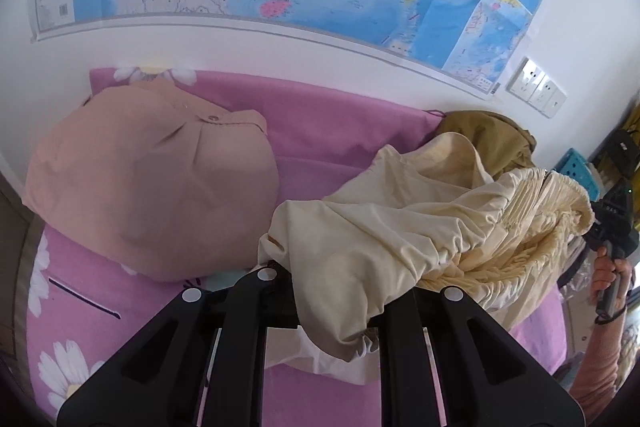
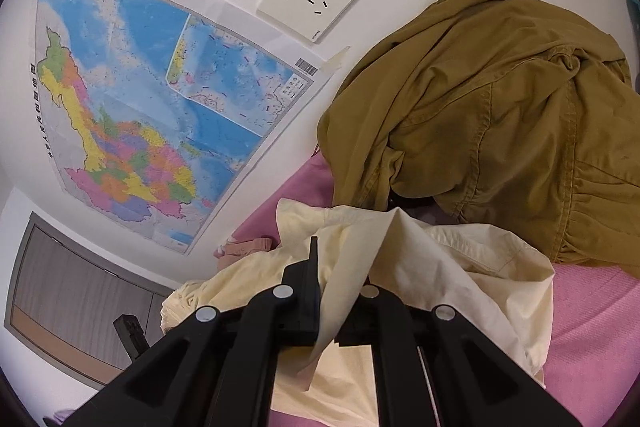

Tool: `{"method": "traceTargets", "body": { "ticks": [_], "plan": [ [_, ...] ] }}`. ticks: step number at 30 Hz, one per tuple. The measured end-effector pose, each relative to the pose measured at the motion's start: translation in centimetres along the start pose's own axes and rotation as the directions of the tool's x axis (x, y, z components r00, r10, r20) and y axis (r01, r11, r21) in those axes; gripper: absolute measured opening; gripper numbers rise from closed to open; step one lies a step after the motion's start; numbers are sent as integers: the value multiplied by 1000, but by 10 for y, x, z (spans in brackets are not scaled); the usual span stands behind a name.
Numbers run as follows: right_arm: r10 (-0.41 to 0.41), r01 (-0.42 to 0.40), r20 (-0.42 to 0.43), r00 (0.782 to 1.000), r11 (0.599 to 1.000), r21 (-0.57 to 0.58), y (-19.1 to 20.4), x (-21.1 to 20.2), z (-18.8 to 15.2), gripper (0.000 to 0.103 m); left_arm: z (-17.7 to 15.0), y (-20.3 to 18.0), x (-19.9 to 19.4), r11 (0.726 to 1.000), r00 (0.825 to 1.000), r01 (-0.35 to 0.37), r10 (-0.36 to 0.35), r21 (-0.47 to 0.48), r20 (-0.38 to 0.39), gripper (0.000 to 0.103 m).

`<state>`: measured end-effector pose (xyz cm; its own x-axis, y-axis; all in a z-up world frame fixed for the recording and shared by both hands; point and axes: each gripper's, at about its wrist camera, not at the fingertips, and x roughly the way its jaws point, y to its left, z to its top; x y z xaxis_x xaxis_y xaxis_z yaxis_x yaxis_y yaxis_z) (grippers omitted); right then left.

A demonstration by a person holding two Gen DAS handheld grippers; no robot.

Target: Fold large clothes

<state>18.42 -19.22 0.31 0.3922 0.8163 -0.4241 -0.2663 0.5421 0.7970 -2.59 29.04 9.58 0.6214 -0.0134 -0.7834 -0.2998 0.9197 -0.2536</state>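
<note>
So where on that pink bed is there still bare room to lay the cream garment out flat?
The clearest bare stretch of pink sheet runs along the wall, between the folded tan garment and the olive garment. Another bare patch lies at the near left, below the tan garment. The right side is crowded: the cream garment bunches there against the olive one.

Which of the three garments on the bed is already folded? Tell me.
The pink garment, lying as a neat, flat bundle at the left. The cream garment is bunched in both grippers, and the olive garment is a crumpled heap by the wall.
</note>
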Motion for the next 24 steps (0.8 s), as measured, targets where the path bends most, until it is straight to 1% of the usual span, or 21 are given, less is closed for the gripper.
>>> {"method": "traceTargets", "body": {
  "ticks": [5,14,19,24],
  "plan": [
    [-10,10,-8,1000,1000,-1,-4,4,3,4,2,-2,8,1000,1000,-22,22,14,5,13],
    [-19,19,-19,1000,1000,5,-7,12,7,4,6,-3,19,999,999,-35,35,35,-2,13],
    [-29,29,-28,999,999,14,-9,19,10,4,10,0,26,999,999,-42,42,33,-16,15],
    [-35,37,-40,999,998,45,-12,29,14,5,14,0,37,996,997,-72,74,43,-32,16]
  ]
}}
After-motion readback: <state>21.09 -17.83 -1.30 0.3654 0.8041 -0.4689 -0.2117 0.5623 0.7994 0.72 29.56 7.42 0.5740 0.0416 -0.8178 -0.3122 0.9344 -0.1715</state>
